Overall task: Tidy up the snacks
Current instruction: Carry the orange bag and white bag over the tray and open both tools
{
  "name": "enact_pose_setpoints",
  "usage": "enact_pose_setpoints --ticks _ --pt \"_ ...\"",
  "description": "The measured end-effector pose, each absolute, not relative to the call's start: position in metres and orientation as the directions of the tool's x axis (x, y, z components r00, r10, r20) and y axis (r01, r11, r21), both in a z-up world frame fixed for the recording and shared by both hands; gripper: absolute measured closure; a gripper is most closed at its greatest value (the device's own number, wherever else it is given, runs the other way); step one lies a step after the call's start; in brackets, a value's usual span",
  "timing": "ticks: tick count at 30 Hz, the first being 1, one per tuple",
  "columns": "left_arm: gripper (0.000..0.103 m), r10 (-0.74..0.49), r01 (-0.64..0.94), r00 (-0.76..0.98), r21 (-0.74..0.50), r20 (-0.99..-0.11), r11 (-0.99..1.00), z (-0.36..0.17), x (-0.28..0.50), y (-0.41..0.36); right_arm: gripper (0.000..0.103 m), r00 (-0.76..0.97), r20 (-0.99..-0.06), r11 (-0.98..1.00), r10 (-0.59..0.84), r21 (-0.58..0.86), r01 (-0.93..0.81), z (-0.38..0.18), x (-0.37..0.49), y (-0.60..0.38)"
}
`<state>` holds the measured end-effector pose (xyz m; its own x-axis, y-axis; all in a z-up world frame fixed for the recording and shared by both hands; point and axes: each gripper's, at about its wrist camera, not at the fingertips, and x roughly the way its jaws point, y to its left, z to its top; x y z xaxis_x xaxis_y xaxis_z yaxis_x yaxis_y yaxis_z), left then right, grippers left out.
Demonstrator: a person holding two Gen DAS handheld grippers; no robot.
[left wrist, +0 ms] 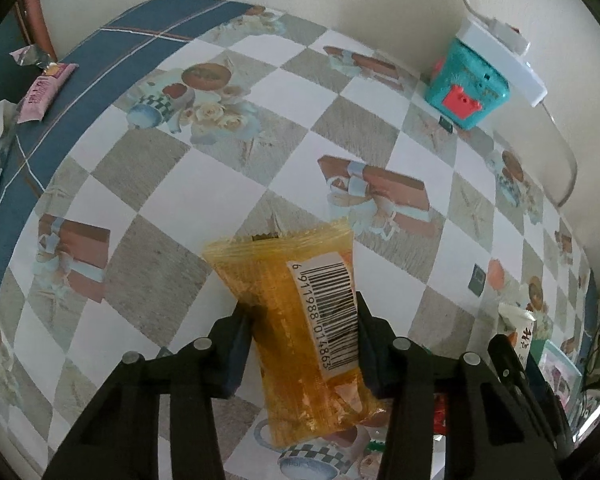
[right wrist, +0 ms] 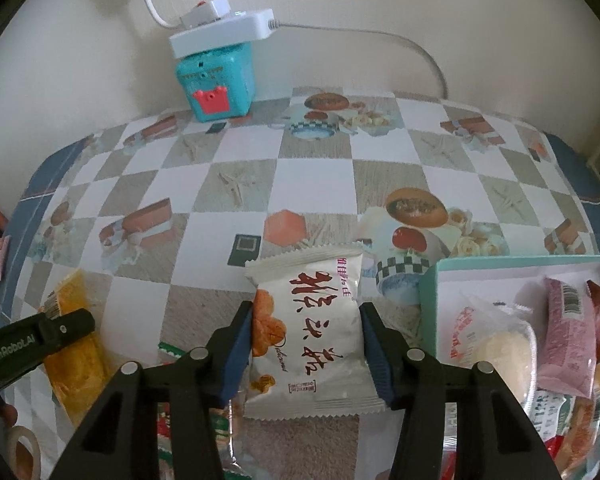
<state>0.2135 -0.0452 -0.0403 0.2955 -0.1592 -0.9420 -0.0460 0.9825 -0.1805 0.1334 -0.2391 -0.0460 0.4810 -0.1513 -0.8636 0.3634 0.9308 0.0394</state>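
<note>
My left gripper [left wrist: 302, 316] is shut on an orange snack packet [left wrist: 296, 320] with a barcode label, held above the checked tablecloth. The same orange packet [right wrist: 72, 344] and the left gripper [right wrist: 56, 330] show at the left of the right wrist view. My right gripper [right wrist: 306, 322] is shut on a white snack packet [right wrist: 312, 320] with red lettering, held just left of a teal-rimmed box [right wrist: 432, 292]. The box holds several snacks, among them a pink packet [right wrist: 564, 340] and a clear-wrapped pastry [right wrist: 496, 340]. The white packet [left wrist: 520, 328] shows at the right edge of the left wrist view.
A teal toy box [right wrist: 216, 84] with a white power strip [right wrist: 220, 32] on top stands at the table's far edge by the wall. A pink snack packet [left wrist: 44, 92] lies at the far left on the blue border. More wrapped snacks [right wrist: 204, 432] lie under the right gripper.
</note>
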Motion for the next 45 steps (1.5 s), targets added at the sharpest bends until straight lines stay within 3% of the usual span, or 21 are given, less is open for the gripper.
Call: enact_pose_setpoints --ticks 24,45 --pt "0.056 -0.256 -0.038 0.384 -0.292 -0.887 0.956 0.064 0.142 -0.034 0.048 0.548 -0.818 0.921 -0.176 0.06 0.385 0.063 0.059 -0.218" --pt "0.056 -0.262 0.088 0.399 -0.248 -0.878 0.965 0.087 0.073 -0.066 0.048 0.482 -0.861 0.836 -0.16 0.142 0.53 0.062 -0.03 -0.265"
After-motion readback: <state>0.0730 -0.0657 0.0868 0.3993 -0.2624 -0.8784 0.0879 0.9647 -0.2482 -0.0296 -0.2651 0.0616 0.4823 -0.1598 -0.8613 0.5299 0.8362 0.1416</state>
